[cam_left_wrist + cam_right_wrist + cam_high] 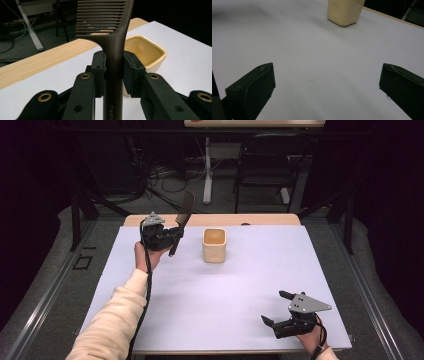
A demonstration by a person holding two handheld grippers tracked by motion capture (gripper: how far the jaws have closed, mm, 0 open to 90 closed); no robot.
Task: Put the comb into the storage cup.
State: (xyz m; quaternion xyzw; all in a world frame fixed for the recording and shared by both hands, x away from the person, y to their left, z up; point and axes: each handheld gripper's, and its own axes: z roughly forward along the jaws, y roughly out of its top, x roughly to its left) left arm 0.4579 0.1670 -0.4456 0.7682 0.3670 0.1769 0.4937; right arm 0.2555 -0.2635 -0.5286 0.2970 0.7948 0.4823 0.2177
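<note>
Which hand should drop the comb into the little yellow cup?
Probably the left: its gripper already clamps the comb upright, right beside the cup. The right gripper sits open, far off near the table's front edge.

On the tabletop (220, 290), toward the far edge and near the middle: a cup (214, 245), standing upright. Left of the cup, raised above the surface: the left gripper (172, 236), jaws closed on a comb (181, 222), teeth end up and farther away. Near the front right corner, well apart from the cup: the right gripper (280, 307), jaws spread. Behind the tabletop, on the floor: a chair (265, 167).
</note>
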